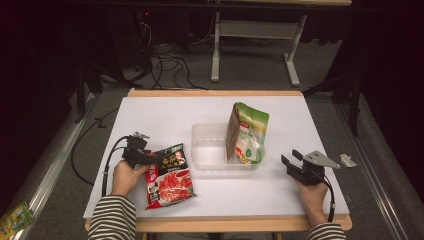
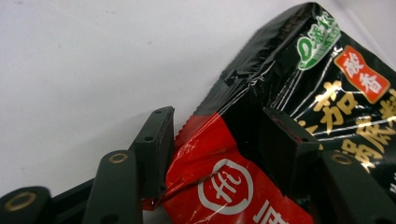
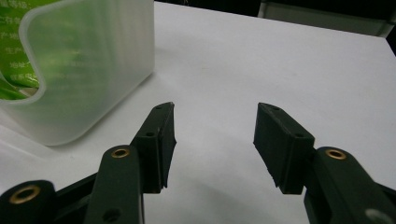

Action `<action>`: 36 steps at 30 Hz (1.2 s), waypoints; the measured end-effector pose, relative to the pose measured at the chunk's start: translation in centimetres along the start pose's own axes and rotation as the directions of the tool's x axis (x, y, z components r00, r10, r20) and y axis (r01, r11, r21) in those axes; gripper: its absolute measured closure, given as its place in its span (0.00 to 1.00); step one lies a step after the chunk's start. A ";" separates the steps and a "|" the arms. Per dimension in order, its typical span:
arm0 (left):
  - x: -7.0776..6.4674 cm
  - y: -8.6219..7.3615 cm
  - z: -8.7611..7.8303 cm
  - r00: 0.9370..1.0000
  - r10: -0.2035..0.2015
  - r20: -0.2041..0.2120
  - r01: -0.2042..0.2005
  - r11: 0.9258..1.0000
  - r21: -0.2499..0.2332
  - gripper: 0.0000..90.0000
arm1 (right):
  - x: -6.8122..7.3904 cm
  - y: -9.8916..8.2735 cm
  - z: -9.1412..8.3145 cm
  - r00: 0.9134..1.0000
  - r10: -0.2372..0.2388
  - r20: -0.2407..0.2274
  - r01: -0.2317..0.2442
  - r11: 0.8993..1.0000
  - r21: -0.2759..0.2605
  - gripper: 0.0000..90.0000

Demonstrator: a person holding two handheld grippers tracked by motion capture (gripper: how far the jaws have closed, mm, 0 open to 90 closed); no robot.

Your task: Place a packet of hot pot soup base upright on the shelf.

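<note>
A white tabletop (image 1: 165, 112) with a wooden rim is seen from the high view, with 2 snack packets and 1 translucent plastic tub (image 1: 210, 147) on it. The tub is placed near the middle of the tabletop, and a green packet (image 1: 247, 132) is stood upright in its right end, leaning against the tub's wall. In the right gripper view the tub's rounded corner (image 3: 88, 70) is seen at upper left, with green print visible through the plastic.

A red and black packet (image 1: 169, 175) is laid flat near the front edge of the tabletop, left of centre. The left gripper (image 1: 150, 157) is held at that packet's upper left corner by a hand (image 1: 126, 176) in a striped sleeve (image 1: 112, 217). In the left gripper view (image 2: 217, 135) the jaws are seen set on either side of the packet's (image 2: 261, 116) crinkled edge, the foil lying between them; whether both pads press the foil cannot be told.

The right gripper (image 1: 291, 159) is held near the front right corner of the tabletop, to the right of the tub and apart from it. In its own view (image 3: 215, 140) the jaws are spread wide with only bare white surface between them, and nothing is held.
</note>
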State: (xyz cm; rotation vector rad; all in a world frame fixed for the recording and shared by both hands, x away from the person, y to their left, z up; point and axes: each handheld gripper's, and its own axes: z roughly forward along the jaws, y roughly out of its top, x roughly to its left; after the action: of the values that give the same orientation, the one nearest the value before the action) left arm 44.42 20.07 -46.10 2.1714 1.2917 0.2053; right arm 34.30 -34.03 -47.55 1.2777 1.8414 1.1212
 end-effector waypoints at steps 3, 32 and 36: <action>0.0 -0.4 -0.3 1.000 -0.016 0.023 0.016 1.000 0.007 0.55 | 0.0 0.0 0.0 1.000 0.005 -0.003 -0.005 1.000 0.000 0.54; -0.5 -3.5 -0.7 0.992 0.022 0.123 -0.006 0.992 -0.127 0.69 | 0.1 0.1 0.2 1.000 -0.015 0.002 0.015 1.000 0.017 0.53; -0.6 -3.5 -0.6 0.991 0.023 0.134 -0.006 0.992 -0.124 0.71 | 0.1 0.1 0.2 1.000 -0.017 0.003 0.017 1.000 0.019 0.54</action>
State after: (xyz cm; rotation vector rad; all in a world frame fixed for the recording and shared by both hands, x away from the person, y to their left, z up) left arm 41.23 21.00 -47.48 2.0534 1.1574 0.1376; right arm 34.49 -33.86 -47.58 1.2716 1.8617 1.0941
